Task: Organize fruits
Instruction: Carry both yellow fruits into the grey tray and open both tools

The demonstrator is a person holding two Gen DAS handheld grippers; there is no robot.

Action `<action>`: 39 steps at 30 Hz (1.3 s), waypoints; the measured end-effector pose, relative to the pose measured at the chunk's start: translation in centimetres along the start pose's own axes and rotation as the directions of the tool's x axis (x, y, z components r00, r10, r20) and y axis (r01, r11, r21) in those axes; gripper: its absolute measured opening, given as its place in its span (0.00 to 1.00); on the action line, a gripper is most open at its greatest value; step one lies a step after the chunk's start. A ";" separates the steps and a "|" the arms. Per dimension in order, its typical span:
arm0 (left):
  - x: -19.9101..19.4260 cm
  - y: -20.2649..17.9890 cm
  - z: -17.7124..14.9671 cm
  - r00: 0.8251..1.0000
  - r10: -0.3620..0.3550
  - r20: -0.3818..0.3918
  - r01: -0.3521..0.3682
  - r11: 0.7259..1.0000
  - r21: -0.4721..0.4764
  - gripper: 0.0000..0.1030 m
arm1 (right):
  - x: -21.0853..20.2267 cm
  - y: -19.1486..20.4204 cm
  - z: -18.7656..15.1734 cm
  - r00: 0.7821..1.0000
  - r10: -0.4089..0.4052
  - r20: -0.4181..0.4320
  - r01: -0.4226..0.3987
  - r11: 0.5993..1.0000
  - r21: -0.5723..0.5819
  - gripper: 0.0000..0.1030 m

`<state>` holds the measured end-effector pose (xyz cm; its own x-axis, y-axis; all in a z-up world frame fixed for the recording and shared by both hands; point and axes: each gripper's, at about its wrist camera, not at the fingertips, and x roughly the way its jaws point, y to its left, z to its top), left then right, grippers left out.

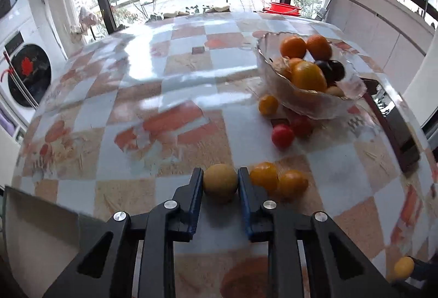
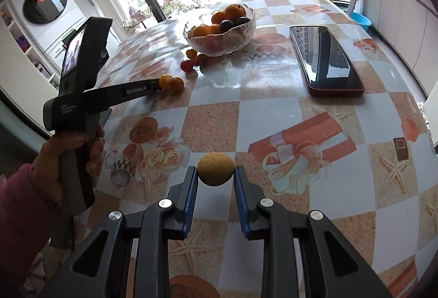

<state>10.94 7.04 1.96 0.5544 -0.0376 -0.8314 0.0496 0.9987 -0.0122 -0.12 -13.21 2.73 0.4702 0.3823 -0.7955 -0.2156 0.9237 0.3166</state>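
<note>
My left gripper (image 1: pixel 221 172) is shut on a dull yellow round fruit (image 1: pixel 220 182) low over the checkered tablecloth. Just right of it lie two orange-yellow fruits (image 1: pixel 277 179). Farther off, two red fruits (image 1: pixel 282 135) and a small yellow one (image 1: pixel 268 105) sit by a glass bowl (image 1: pixel 309 104) that holds oranges and dark plums. My right gripper (image 2: pixel 215 170) is shut on a tan-yellow round fruit (image 2: pixel 216 168), lifted above the cloth near the front. The bowl (image 2: pixel 219 46) stands far ahead of it.
A dark phone in a red case (image 2: pixel 325 60) lies right of the bowl. A person's hand (image 2: pixel 68 150) holds the left tool at the table's left side. A washing machine (image 1: pixel 27 73) stands left of the table. Red (image 1: pixel 284 8) and blue (image 2: pixel 361 20) basins sit beyond the far edge.
</note>
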 end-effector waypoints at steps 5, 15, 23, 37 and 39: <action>-4.9 0.6 -2.1 0.994 -0.085 0.064 0.088 0.995 -0.045 0.26 | -0.5 0.5 -0.7 1.000 0.001 -0.015 -0.001 1.000 0.000 0.28; -16.2 6.1 -10.5 0.983 -0.015 0.184 0.036 0.994 -0.107 0.26 | -0.9 5.6 -2.3 0.997 0.046 -0.058 -0.049 0.997 -0.051 0.28; -18.3 12.4 -16.3 0.978 0.147 0.146 -0.116 0.972 -0.204 0.26 | 0.6 14.4 -3.1 0.987 0.111 -0.114 -0.130 0.976 -0.172 0.28; -16.2 16.1 -19.5 0.976 0.210 0.061 -0.183 0.936 -0.302 0.26 | 4.5 25.0 -4.1 0.964 0.141 -0.227 -0.214 0.916 -0.339 0.29; -16.0 16.4 -19.8 0.977 0.206 0.054 -0.180 0.933 -0.311 0.26 | 4.8 25.4 -4.0 0.966 0.129 -0.223 -0.205 0.909 -0.362 0.35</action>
<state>-13.51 24.65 4.06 0.5964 0.1670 -0.7851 -0.3113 0.9497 -0.0345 -6.74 12.04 4.90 0.2360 0.4839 -0.8427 -0.6023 0.7534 0.2639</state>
